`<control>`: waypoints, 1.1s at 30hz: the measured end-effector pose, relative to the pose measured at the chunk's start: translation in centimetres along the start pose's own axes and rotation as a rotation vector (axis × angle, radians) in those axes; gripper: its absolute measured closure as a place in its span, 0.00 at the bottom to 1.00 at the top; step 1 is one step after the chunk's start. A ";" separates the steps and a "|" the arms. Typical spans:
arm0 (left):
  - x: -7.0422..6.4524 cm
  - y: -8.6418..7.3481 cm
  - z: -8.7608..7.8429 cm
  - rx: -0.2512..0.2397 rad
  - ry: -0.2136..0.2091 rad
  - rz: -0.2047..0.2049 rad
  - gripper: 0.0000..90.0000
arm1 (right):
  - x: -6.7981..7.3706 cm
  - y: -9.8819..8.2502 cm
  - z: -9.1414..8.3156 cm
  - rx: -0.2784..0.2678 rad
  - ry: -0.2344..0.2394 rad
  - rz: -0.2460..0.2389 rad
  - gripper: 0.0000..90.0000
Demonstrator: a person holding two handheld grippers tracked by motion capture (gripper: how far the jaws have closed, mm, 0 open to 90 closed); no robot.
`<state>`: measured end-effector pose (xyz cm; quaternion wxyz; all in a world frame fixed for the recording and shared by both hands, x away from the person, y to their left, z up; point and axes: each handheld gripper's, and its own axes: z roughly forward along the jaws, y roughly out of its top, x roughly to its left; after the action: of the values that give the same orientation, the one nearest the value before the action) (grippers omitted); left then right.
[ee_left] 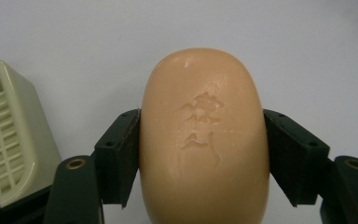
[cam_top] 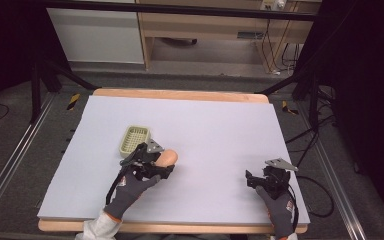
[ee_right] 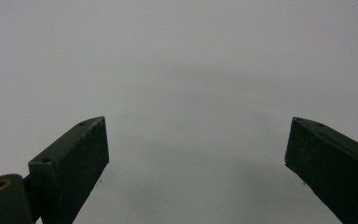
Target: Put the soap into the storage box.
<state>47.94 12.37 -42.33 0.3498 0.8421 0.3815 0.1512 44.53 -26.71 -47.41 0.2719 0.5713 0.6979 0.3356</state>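
Left claw clamped on peach soap bar, low over worktop, just beside green soap dish. Right claw spread, idle. Risk: smooth rounded bar squirting from jaws, or nudging dish.

Your gloves are dark grey knit with orange trim at the cuffs, white sleeves poking out. Left gripper and right gripper are black, each topped with a grey triangular plate, brass-ringed screw holes, black cables trailing.
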 end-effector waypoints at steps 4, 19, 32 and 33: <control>0.4 0.1 -0.3 -0.009 0.006 -0.013 0.35 | 0.0 0.0 0.0 0.000 0.001 0.003 0.07; 2.2 0.4 -1.3 -0.034 0.033 -0.050 0.35 | 0.1 0.0 0.0 0.001 0.003 -0.001 0.07; 4.0 0.5 -2.0 -0.056 0.067 -0.087 0.35 | 0.2 0.0 0.0 0.000 0.006 -0.003 0.07; 4.1 0.5 -2.0 -0.057 0.068 -0.091 0.35 | 0.2 0.0 0.0 0.000 0.006 -0.003 0.07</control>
<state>49.88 16.13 -40.61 0.3670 0.8080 0.4265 0.1745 44.56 -26.54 -47.39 0.2705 0.5691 0.6997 0.3367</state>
